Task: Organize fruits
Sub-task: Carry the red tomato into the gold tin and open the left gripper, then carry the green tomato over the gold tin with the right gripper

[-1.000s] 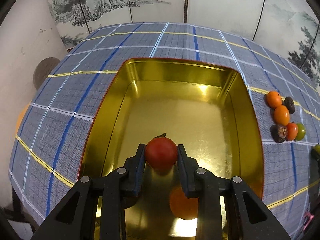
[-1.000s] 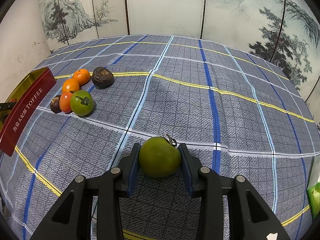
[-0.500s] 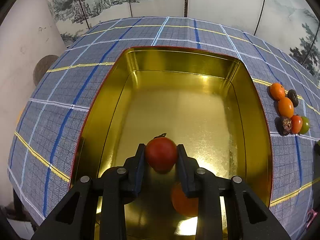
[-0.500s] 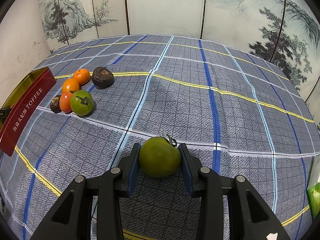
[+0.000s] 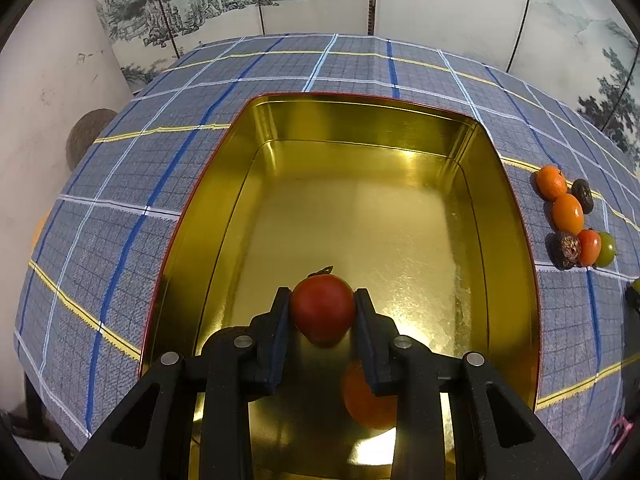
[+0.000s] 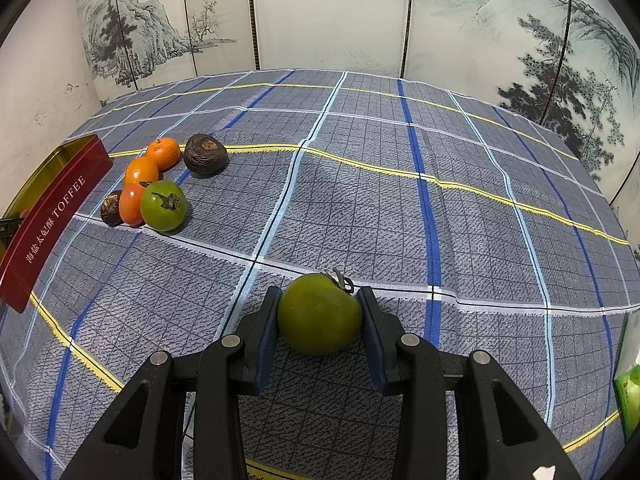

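Note:
My left gripper [image 5: 322,312] is shut on a red tomato [image 5: 322,307] and holds it over the near end of the gold tin [image 5: 360,120]. An orange fruit [image 5: 366,404] lies in the tin under my right finger. My right gripper [image 6: 319,314] is shut on a green tomato [image 6: 319,314] just above the checked cloth. To its left lie two tangerines [image 6: 163,153], two dark wrinkled fruits [image 6: 205,153], a red tomato [image 6: 130,204] and a green tomato [image 6: 163,205], beside the red TOFFEE tin [image 6: 52,216]. The same cluster shows right of the tin in the left wrist view [image 5: 568,214].
A blue checked cloth [image 6: 400,200] covers the table. Painted screen panels [image 6: 328,12] stand behind it. A green packet [image 6: 628,392] sits at the right edge. A white wall [image 5: 44,112] is close on the left.
The left gripper drew back and rose slightly over the tin, still gripping the red tomato. The right gripper stayed nearly still with the green tomato.

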`<state>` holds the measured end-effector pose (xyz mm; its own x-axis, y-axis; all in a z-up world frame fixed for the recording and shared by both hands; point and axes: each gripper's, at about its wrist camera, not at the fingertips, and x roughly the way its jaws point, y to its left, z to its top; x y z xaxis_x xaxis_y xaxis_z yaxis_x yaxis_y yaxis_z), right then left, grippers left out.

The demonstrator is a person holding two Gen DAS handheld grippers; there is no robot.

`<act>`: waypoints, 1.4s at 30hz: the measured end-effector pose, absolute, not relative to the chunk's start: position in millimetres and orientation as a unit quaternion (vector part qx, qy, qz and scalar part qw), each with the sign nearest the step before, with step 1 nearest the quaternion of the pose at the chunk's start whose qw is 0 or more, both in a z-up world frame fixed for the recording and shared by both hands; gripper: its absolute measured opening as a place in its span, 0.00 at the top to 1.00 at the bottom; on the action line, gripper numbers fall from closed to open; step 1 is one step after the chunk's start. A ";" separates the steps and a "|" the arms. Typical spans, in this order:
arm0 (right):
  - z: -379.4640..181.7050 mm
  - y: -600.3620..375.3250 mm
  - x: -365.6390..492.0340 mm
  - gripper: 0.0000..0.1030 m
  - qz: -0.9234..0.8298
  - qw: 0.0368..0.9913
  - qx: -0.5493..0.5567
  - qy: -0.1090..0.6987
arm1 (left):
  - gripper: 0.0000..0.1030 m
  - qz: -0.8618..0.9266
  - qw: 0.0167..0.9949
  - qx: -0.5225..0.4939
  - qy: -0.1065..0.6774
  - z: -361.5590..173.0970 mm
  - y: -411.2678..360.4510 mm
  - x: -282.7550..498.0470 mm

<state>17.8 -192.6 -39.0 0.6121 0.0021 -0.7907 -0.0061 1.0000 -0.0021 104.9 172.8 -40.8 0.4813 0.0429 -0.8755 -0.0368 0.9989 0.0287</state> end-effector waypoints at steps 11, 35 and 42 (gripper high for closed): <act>-38.9 -192.7 17.7 0.65 0.002 0.898 -0.002 0.440 | 0.68 0.016 0.873 -0.002 0.488 -21.5 173.3 92.6; -38.8 -193.8 18.9 0.66 -0.005 0.895 -0.003 0.445 | 0.31 0.026 0.897 0.002 0.442 7.8 162.1 50.8; -31.1 -191.9 15.0 0.66 -0.006 0.897 -0.003 0.441 | 0.25 0.038 0.898 0.000 0.438 8.3 168.5 38.3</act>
<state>15.0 -191.9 -31.1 0.6109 -0.0124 -0.7916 0.0078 0.9999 -0.0096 38.3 168.5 8.3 0.6136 0.0691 -0.7866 -0.0690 0.9970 0.0337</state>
